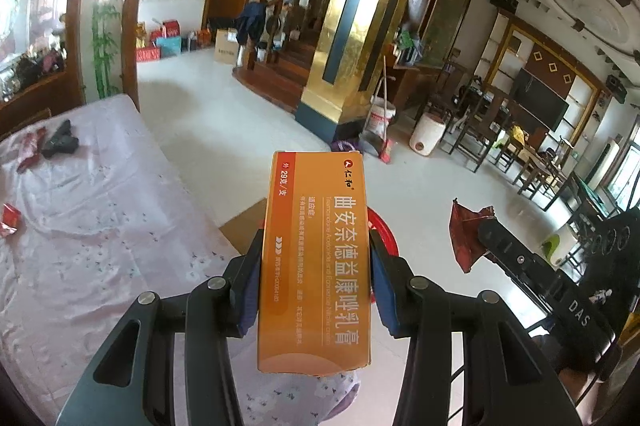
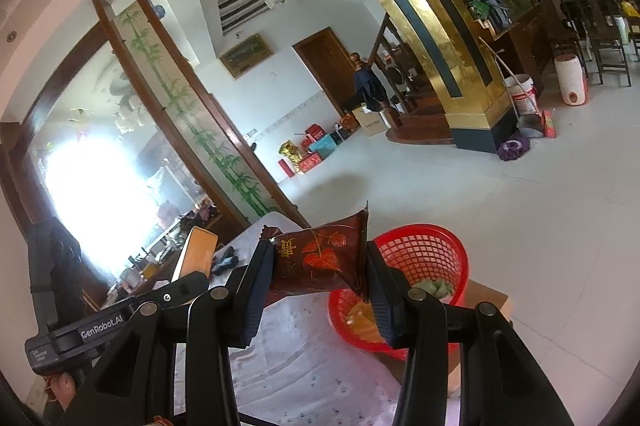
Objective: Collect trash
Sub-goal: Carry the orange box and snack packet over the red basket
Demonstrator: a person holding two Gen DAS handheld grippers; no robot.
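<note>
The orange carton [image 1: 316, 262] is pinched between the pads of the left gripper [image 1: 314, 282], and the dark red wrapper [image 2: 320, 262] is clamped by the right gripper [image 2: 316, 276]. The red basket [image 2: 448, 246] stands beside the covered table [image 1: 100, 209]. If a piece is released too early, it could be dropped beside the rim. Both grippers are pointed downward toward the basket; more trash is left on the table.

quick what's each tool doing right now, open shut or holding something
Left tool: shut on the orange box.
Right tool: shut on the dark red wrapper, beside the red basket.
</note>
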